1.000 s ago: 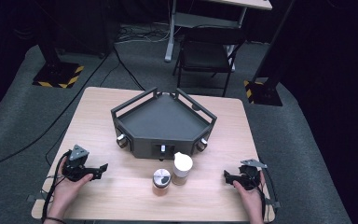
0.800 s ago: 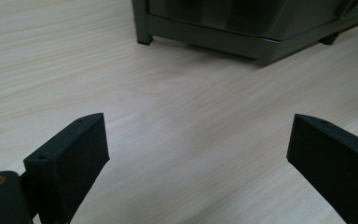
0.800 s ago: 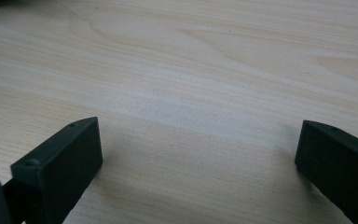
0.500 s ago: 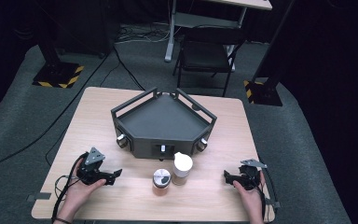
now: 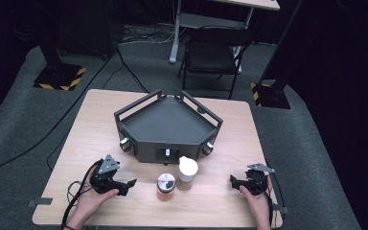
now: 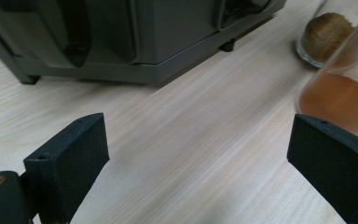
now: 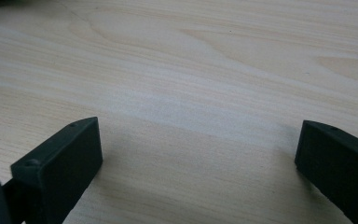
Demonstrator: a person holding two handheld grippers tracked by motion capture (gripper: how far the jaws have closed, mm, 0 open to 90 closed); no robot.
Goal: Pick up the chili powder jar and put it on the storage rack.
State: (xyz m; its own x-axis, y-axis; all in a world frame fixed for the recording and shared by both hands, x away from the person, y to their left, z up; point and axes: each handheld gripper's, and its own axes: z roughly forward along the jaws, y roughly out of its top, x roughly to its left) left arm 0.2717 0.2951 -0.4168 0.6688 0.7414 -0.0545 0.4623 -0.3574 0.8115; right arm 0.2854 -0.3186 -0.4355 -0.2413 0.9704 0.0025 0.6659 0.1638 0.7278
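pale wood tabletop (image 5: pixel 100 124), two small jars near its front edge, just ahead of a dark grey angular metal tray-box (image 5: pixel 167 125) mid-table. clear glass spice jar with a silver lid, orange-brown powder inside (image 5: pixel 166 186), closest to the front edge; taller clear jar with a white cap, brown powder inside (image 5: pixel 188 173), just beside it and nearer the tray-box. both upright, not quite touching as far as can be told.

left gripper (image 5: pixel 124 186) low over the front-left part of the table, jaws wide apart, nothing between them, aimed toward the silver-lidded jar. in the left gripper view, that jar (image 6: pixel 340 93) at the right edge, just beyond one jaw, blurred.

right gripper (image 5: pixel 234 181) near the front-right corner, jaws also spread wide, bare wood under them.

risk from here, probably: coming in off-centre and nudging the silver-lidded jar into the white-capped one, tipping either. smooth glass, narrow base, so a glancing jaw could skid it toward the front edge. tray-box front wall close behind, little room to overshoot. trailing cable by the left hand could snag.
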